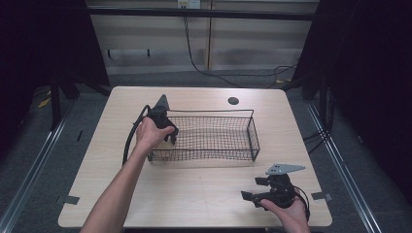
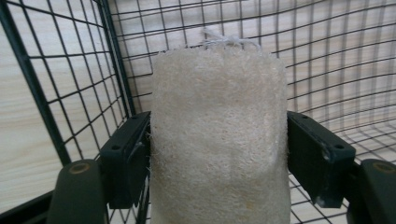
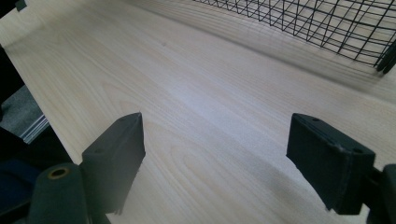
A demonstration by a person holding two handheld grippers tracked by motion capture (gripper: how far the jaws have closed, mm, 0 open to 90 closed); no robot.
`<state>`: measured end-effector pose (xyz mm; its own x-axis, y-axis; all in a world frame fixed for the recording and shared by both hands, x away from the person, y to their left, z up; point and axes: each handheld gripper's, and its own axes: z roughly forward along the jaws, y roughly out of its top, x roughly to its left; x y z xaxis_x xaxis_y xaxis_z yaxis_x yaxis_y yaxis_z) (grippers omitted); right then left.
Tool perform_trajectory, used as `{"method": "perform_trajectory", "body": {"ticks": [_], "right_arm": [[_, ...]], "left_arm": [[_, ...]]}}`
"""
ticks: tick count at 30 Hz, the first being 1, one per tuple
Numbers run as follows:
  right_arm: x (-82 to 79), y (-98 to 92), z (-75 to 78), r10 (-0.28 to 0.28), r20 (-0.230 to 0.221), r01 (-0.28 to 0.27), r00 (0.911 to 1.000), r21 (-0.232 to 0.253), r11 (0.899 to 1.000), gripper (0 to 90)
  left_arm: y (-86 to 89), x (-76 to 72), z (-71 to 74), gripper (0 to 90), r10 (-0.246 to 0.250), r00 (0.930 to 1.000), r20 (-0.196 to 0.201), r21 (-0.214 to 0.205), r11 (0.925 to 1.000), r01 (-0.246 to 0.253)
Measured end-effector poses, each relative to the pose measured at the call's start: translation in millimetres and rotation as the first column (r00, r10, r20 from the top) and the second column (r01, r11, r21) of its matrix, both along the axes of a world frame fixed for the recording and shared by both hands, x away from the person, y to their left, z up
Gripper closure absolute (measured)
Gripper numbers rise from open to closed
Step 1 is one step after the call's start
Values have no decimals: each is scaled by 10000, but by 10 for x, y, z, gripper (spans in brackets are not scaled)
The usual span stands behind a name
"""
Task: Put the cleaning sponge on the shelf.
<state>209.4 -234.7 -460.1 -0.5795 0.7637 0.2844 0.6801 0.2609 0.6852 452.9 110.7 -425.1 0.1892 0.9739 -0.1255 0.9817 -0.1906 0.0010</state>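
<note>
Left gripper (image 2: 218, 154): clamped on a pale loofah sponge (image 2: 218, 140), jaws pressing both its sides
Loofah sponge: upright inside the black wire basket (image 1: 243, 127), at the basket's left end
Right gripper (image 3: 217, 158): jaws spread wide, holding nothing, over bare table (image 3: 201, 112) well in front of the basket's right end

Gripper (image 2: 218, 154): jaws pressed against both sides of the loofah.
Loofah (image 2: 218, 135): pale, fibrous, upright, white string loop at its top.
Basket (image 2: 74, 84): black wire, corner at left, mesh behind loofah.
Table (image 2: 23, 140): light wood, seen through mesh.
</note>
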Motion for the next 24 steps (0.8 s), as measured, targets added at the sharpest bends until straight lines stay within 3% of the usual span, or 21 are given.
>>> {"method": "perform_trajectory", "body": {"ticks": [14, 17, 24], "right_arm": [[1, 2, 2, -20, -34, 20, 10000, 36, 10000, 189], [0, 0, 0, -23, -8, 23, 10000, 24, 10000, 189], [1, 1, -1, 2, -6, -2, 10000, 24, 10000, 189]], "left_arm": [[-13, 6, -37, 271, -293, 9989, -361, 128, 9995, 298], [8, 20, -40, 267, -171, 9988, -466, 20, 9998, 173], [-5, 8, -27, 222, -119, 9995, -275, -126, 9999, 116]]}}
